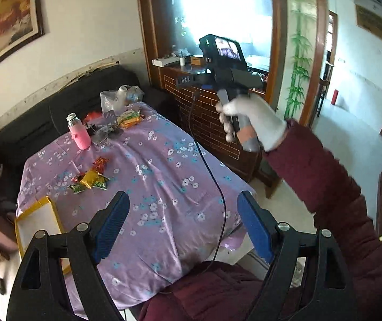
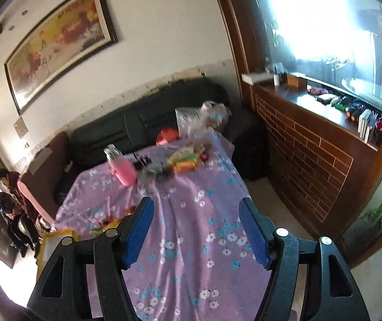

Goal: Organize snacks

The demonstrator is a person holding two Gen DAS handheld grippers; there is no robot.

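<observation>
Several small snack packets [image 1: 91, 178], gold, green and red, lie on the purple flowered cloth [image 1: 164, 176] at the table's left. A yellow box [image 1: 37, 222] with a white inside sits at the near left corner. More snack packs [image 1: 130, 117] lie at the far end. My left gripper [image 1: 183, 208] is open and empty, high above the table's near side. My right gripper [image 2: 196, 214] is open and empty above the cloth [image 2: 204, 227]. It also shows in the left wrist view [image 1: 188, 80], held up in a gloved hand. The packets [image 2: 108, 223] are partly hidden behind its left finger.
A pink bottle [image 1: 78, 133] stands at the far left, also in the right wrist view [image 2: 121, 169]. A clear plastic bag [image 1: 118, 96] and clutter sit at the far end. A black sofa [image 2: 137, 123] is behind, a brick-faced counter [image 2: 311, 165] to the right. People stand at far left [image 2: 11, 200].
</observation>
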